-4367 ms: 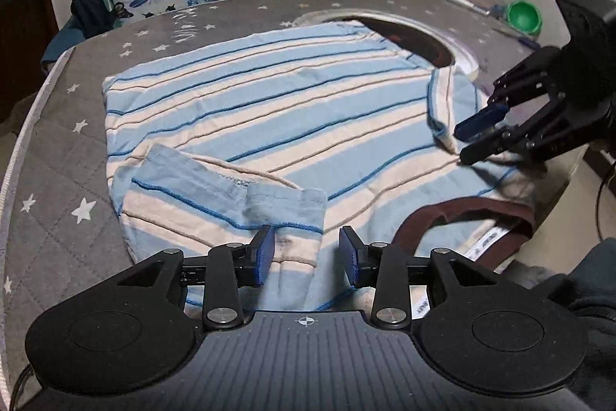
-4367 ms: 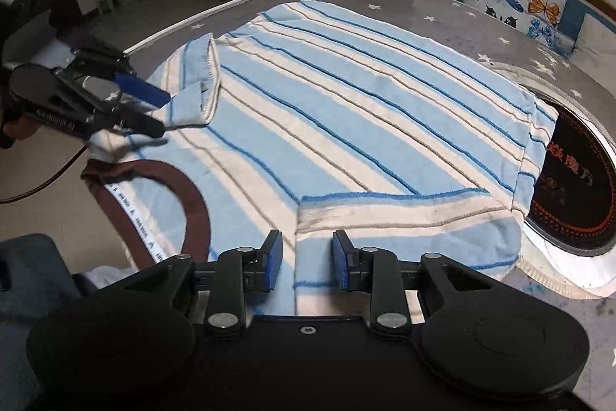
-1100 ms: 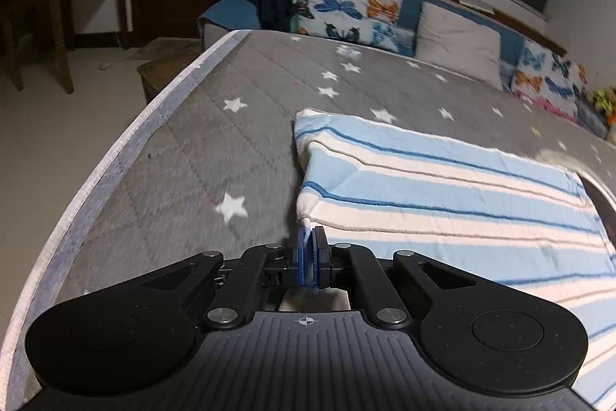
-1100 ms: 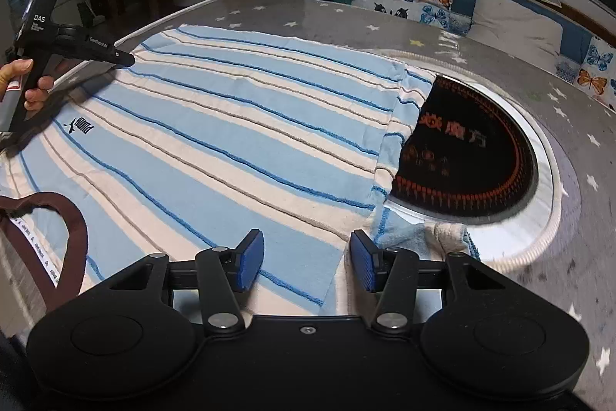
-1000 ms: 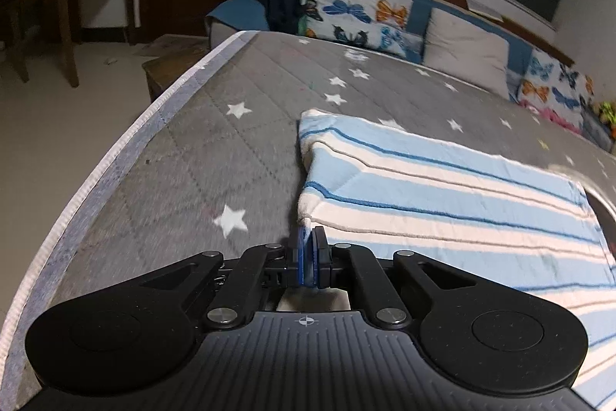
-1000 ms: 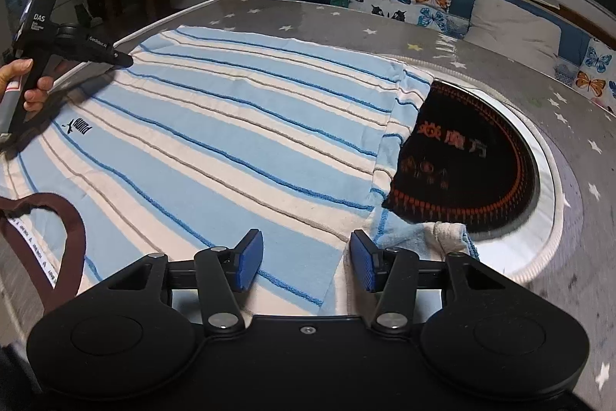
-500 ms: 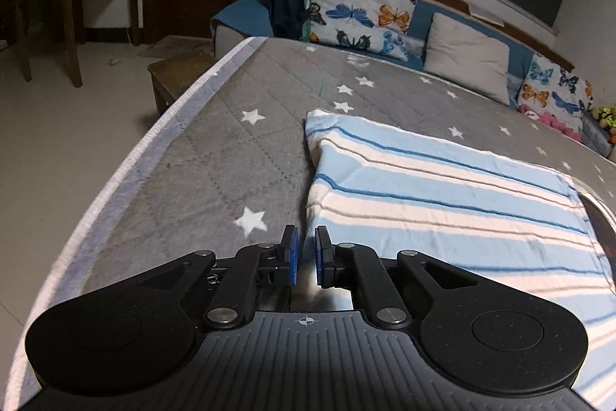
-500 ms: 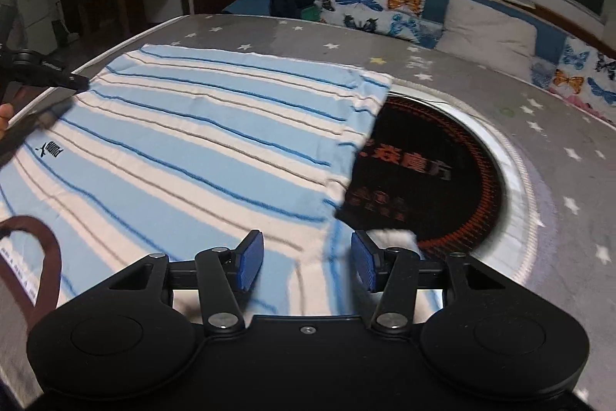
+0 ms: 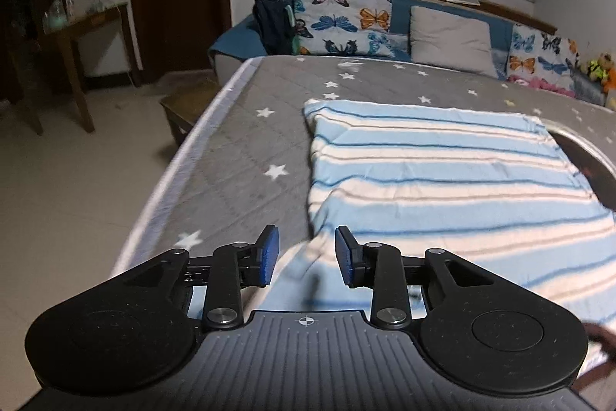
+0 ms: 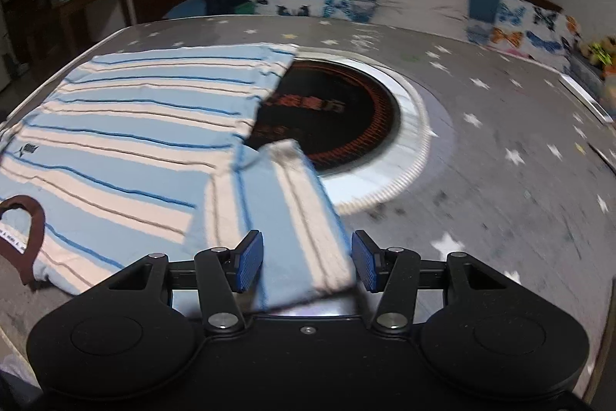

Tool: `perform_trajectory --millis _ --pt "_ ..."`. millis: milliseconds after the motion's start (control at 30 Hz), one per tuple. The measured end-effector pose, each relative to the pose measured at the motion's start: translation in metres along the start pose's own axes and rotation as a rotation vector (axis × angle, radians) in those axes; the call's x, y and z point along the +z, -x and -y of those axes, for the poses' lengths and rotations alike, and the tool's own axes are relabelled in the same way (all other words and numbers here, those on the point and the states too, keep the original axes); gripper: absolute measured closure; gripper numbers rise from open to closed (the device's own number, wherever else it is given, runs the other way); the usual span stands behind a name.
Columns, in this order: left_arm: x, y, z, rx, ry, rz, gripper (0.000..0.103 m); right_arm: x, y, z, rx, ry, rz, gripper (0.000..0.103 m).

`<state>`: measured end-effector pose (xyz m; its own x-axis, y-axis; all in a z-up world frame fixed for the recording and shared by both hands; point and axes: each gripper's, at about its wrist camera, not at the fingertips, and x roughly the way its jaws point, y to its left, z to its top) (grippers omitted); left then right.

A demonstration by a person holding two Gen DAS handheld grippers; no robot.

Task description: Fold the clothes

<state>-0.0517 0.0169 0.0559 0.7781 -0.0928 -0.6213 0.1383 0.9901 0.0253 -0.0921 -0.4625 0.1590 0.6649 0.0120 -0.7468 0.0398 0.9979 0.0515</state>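
Left gripper (image 9: 304, 255), fingers just opened, releases shirt (image 9: 442, 180) edge at lower centre; right gripper (image 10: 308, 260) open over sleeve (image 10: 285, 218): fold laid.

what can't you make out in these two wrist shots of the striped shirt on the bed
- Left wrist view: the near edge of the striped shirt is hidden behind the left gripper, whose jaws have just been opening; contact cannot be told.
- Right wrist view: the sleeve end passes behind the right gripper.
- Right wrist view: the brown collar is cut by the left edge.
- Right wrist view: writing on the dark round panel is motion-blurred.
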Motion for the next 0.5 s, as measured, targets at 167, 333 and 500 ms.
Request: perform_trajectory --millis 167,333,500 --pt "-0.019 0.031 -0.016 0.038 0.060 0.016 0.066 -0.008 0.005 0.009 -0.020 -0.045 0.012 0.049" --pt "-0.038 0.051 -0.032 0.077 0.113 0.006 0.064 -0.016 0.002 0.017 0.027 -0.111 0.001 0.064" --pt "-0.053 0.062 -0.045 0.123 0.149 -0.018 0.063 -0.012 0.008 0.013 0.055 -0.116 0.042 0.090"
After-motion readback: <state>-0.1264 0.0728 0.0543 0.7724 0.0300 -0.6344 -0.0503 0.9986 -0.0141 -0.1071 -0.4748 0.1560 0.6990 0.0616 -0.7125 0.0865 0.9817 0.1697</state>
